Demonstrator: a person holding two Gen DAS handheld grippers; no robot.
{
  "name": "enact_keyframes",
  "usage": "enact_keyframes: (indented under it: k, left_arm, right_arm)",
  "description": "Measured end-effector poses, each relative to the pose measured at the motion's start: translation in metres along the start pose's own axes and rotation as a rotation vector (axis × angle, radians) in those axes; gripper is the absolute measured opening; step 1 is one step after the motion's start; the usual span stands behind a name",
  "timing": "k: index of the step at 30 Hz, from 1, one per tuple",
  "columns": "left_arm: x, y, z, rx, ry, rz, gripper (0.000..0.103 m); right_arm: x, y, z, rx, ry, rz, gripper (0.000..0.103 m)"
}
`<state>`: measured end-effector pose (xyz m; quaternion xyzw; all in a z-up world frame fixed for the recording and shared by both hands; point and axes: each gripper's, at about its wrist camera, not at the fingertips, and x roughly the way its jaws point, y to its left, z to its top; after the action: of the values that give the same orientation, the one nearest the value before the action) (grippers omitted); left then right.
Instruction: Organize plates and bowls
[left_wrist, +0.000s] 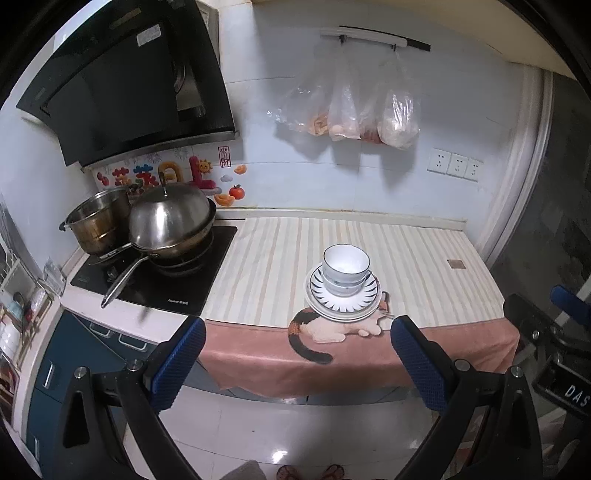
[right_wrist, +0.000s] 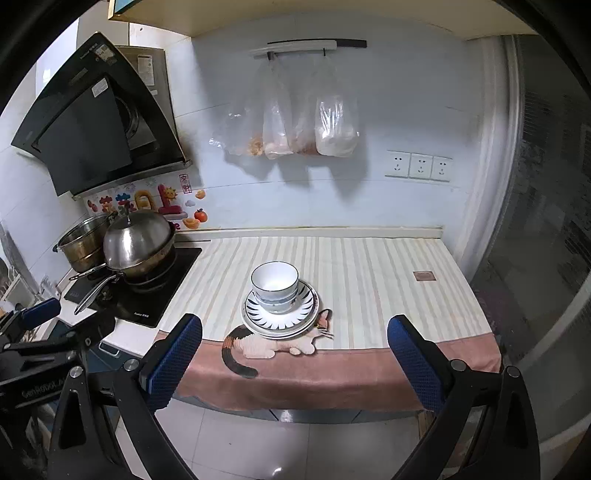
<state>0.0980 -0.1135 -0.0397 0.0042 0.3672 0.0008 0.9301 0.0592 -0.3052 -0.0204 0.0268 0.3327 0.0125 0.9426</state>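
White bowls (left_wrist: 346, 268) (right_wrist: 274, 286) are stacked on a stack of plates (left_wrist: 343, 304) (right_wrist: 279, 319); the top plate has a black ray pattern. The stack stands on the striped counter cloth, near its front edge above a cat print. My left gripper (left_wrist: 297, 339) is open and empty, held back from the counter, in front of the stack. My right gripper (right_wrist: 294, 338) is open and empty, also back from the counter edge. Each gripper shows at the edge of the other's view, the right one (left_wrist: 554, 332) and the left one (right_wrist: 44, 332).
A stove (left_wrist: 155, 280) with a lidded wok (left_wrist: 171, 221) and a steel pot (left_wrist: 98, 221) stands left of the cloth; the wok's long handle (left_wrist: 123, 278) points forward. Plastic bags (left_wrist: 354, 110) hang on the back wall. Wall sockets (left_wrist: 454, 164) are at the right.
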Motion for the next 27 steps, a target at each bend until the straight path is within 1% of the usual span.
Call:
enact_keyframes:
  k: [4, 13, 27]
  left_arm:
    - [-0.003, 0.005, -0.007, 0.004, 0.013, -0.007, 0.103]
    - [-0.007, 0.017, -0.015, -0.001, 0.031, -0.02, 0.103]
    - [-0.016, 0.017, -0.013, -0.001, 0.013, -0.032, 0.103]
  right_arm:
    - [-0.008, 0.005, -0.005, 0.004, -0.003, -0.012, 0.102]
    - [-0.009, 0.012, -0.01, 0.0, 0.01, -0.013, 0.103]
    - [-0.01, 0.011, -0.011, 0.001, 0.014, -0.017, 0.103]
